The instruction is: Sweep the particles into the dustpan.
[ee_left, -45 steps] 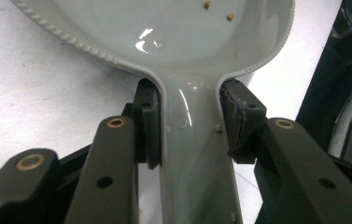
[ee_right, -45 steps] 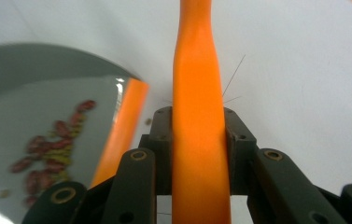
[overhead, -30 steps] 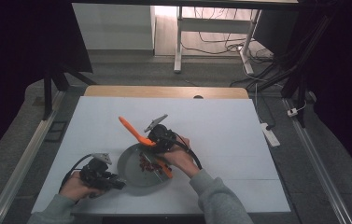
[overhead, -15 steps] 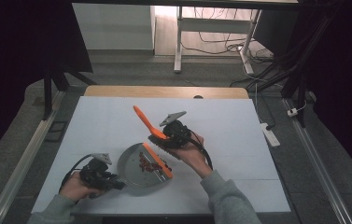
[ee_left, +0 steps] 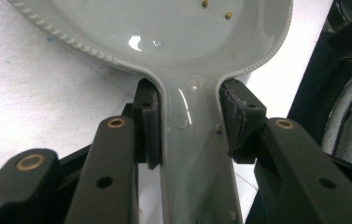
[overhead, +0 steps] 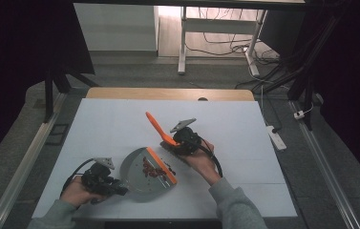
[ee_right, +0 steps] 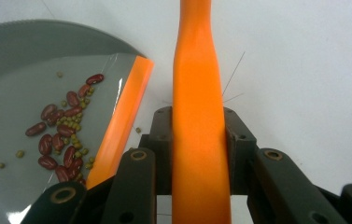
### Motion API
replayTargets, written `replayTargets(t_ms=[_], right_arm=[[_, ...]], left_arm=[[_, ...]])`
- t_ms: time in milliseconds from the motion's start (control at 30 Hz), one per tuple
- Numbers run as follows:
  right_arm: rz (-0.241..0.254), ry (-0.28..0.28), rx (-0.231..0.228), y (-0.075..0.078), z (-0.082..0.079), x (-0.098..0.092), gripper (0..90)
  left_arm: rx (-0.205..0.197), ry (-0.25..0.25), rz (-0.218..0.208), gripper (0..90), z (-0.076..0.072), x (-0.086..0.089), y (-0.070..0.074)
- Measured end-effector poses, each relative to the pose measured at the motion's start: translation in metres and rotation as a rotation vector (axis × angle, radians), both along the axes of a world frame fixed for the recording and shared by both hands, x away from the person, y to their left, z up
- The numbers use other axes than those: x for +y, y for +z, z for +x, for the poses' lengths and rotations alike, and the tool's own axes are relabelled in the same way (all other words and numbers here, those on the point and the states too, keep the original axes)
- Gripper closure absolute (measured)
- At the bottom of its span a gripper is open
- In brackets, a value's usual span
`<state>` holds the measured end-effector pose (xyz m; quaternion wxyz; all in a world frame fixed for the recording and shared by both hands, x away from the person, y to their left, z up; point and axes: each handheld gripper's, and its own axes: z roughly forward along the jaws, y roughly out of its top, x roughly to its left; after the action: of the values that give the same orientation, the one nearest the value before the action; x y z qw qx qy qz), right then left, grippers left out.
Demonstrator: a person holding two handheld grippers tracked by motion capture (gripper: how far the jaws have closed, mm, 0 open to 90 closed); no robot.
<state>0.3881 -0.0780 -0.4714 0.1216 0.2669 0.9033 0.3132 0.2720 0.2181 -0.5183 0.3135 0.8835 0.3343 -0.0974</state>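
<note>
A grey dustpan (overhead: 137, 164) with an orange front lip (overhead: 162, 167) lies on the white table, holding red beans and small green ones (overhead: 152, 170). My left gripper (overhead: 116, 187) is shut on the dustpan's grey handle (ee_left: 190, 154), one pad on each side of it. My right gripper (overhead: 176, 142) is shut on an orange brush handle (overhead: 155, 125) that slants up and to the left, just right of the lip. In the right gripper view the handle (ee_right: 197, 93) runs straight up between the jaws, with the pan (ee_right: 29, 46) and its beans (ee_right: 64, 135) at the left.
The white table top (overhead: 244, 129) has a wooden strip along its far edge (overhead: 168, 93). One small green bean (ee_right: 138, 130) lies on the table just outside the lip. Metal rails run along both sides of the table, and a power strip (overhead: 277, 137) lies at the right.
My right gripper has carried the orange brush to the right, off the dustpan's mouth to the table beside the lip. The left gripper and dustpan have stayed put.
</note>
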Motion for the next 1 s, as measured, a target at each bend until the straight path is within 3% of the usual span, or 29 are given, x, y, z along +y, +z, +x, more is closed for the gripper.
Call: replayTargets(t_ms=[400,600,700,800,867,1000], right_arm=[[-0.039,0.019,0.017,-0.009,-0.006,0.012,70.8],[-0.03,0.023,0.029,-0.01,-0.011,0.016,70.8],[0.003,0.047,0.069,-0.01,-0.016,0.021,70.8],[0.026,0.076,0.067,-0.007,-0.024,0.03,70.8],[0.08,0.103,0.106,-0.002,-0.027,0.033,70.8],[0.088,0.113,0.059,0.009,-0.032,0.037,70.7]], left_arm=[[0.002,0.0,0.001,61.9,0.0,0.0,0.0],[0.003,0.001,0.001,61.9,0.0,-0.001,0.0],[0.002,0.001,0.003,61.9,0.0,-0.001,0.0],[0.001,0.003,0.003,61.9,0.0,-0.001,0.0],[0.0,0.004,0.001,61.9,0.0,-0.001,0.0],[-0.001,0.003,0.001,61.9,0.0,-0.001,0.001]])
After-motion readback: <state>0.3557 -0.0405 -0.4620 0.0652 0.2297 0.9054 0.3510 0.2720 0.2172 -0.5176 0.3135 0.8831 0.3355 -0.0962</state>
